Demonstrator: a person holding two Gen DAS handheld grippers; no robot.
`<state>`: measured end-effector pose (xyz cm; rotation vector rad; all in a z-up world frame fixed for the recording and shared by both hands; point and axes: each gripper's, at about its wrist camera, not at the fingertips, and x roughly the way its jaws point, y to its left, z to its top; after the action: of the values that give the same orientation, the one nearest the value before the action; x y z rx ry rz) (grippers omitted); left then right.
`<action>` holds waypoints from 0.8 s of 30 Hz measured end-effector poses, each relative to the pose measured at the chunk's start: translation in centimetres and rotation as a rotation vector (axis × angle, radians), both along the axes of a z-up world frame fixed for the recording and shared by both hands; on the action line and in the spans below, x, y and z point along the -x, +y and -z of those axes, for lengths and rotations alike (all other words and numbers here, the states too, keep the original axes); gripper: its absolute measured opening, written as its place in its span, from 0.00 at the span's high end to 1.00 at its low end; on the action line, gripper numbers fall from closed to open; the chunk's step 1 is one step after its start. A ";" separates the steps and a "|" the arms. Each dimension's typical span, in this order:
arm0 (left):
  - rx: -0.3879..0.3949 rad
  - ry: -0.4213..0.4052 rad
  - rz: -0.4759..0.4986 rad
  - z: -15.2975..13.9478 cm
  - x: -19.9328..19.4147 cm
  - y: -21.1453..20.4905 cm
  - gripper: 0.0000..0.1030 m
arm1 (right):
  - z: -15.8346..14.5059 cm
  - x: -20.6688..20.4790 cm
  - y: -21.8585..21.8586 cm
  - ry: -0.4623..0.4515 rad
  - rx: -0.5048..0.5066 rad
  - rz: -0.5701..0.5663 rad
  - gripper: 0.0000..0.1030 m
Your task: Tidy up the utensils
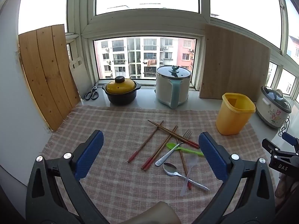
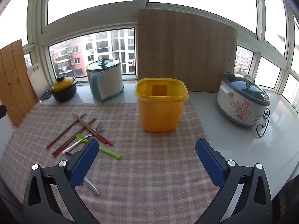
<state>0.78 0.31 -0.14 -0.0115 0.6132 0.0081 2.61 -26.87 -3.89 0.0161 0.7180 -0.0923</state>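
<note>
Both grippers wide open, nothing held: left gripper (image 1: pixel 151 155), right gripper (image 2: pixel 147 157), w/ ribbed blue pads. Utensil pile mid-left on the checked woven cloth (image 2: pixel 149 168): wood chopsticks (image 1: pixel 172 134) w/ red ends crossed, steel fork (image 1: pixel 174 149), steel spoon (image 1: pixel 184 175), green plastic spoon (image 1: pixel 184 149), clear plastic spoon (image 1: pixel 188 173) – long axes mostly run near-to-far. Squarish yellow plastic bin (image 2: pixel 160 106) upright near the cloth's far right corner. "DAS" on the rig at right in the left wrist view.

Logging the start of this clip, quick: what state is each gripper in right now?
Left gripper: open, holding nothing, above the utensils.
Right gripper: open, holding nothing, facing the yellow container.
</note>
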 end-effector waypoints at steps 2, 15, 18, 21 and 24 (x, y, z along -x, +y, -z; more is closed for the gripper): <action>-0.001 -0.001 -0.001 0.0 0.1 -0.1 0.00 | 0.0 0.1 0.0 0.001 -0.001 0.000 0.00; -0.001 -0.006 0.000 -0.3 -0.1 0.1 0.00 | -0.2 0.5 -0.3 0.001 -0.006 0.005 0.00; -0.001 -0.008 0.001 -0.2 0.0 0.1 0.00 | -0.2 0.5 -0.4 0.004 -0.010 0.006 0.00; -0.002 -0.006 0.003 -0.3 0.0 0.0 0.00 | -0.1 0.5 -0.4 0.004 -0.011 0.008 0.00; -0.002 -0.007 0.004 -0.7 0.1 -0.5 0.00 | -0.1 0.4 -0.4 0.005 -0.011 0.008 0.00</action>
<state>0.67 -0.16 0.59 -0.0084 0.6062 0.0051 2.18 -27.29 -3.81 0.0294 0.7236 -0.0956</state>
